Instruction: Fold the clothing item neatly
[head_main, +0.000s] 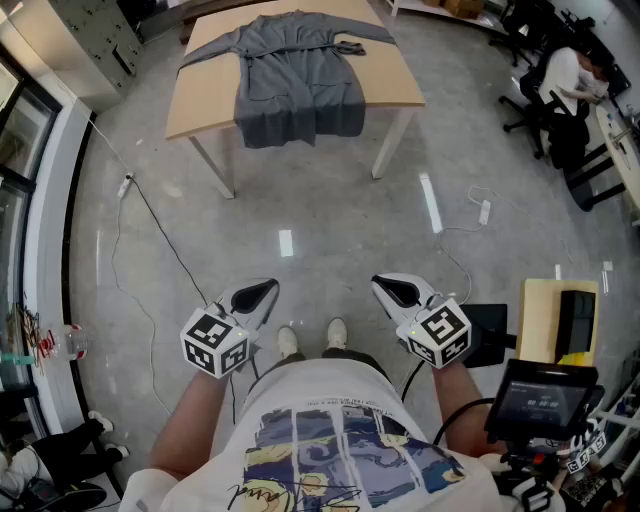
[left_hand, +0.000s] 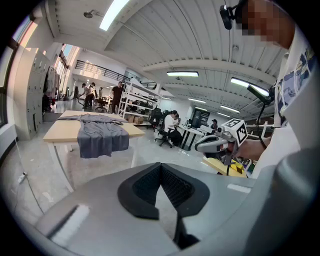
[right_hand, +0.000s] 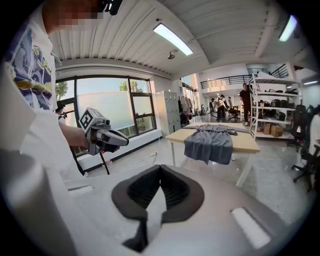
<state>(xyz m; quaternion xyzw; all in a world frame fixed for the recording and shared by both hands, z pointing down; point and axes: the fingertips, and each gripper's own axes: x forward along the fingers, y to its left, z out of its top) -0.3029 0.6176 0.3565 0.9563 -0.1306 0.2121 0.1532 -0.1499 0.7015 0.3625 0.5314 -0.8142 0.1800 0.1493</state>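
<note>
Head view, robe: the grey robe (head_main: 298, 85) lies spread front-up on the wooden table (head_main: 205, 95), collar toward the far edge. 1 sleeve reaches toward each far corner, and the hem hangs over the near edge.
Head view, grippers: the left gripper (head_main: 264, 291) and the right gripper (head_main: 386, 289) are held low and close to the body, well apart from the table. Both have their jaws together on nothing.
Left gripper view, jaws: the 2 ribbed pads meet at their tips with nothing between them.
Left gripper view, robe: it (left_hand: 101, 136) drapes in soft folds over the tabletop's near edge, so it looks thin, limp and light.
Right gripper view, jaws: pressed together and empty, with the left gripper (right_hand: 121, 141) beside at the same height.
Right gripper view, robe: the hanging hem (right_hand: 210, 145) sags without holding any shape.
Handling, judged: the cloth will slump and slide on the smooth tabletop, and it is not fragile.
Hold points, judged: pinch 1 sleeve cuff or shoulder seam per gripper, or the 2 hem corners at the near edge. Grip through a single layer only.
</note>
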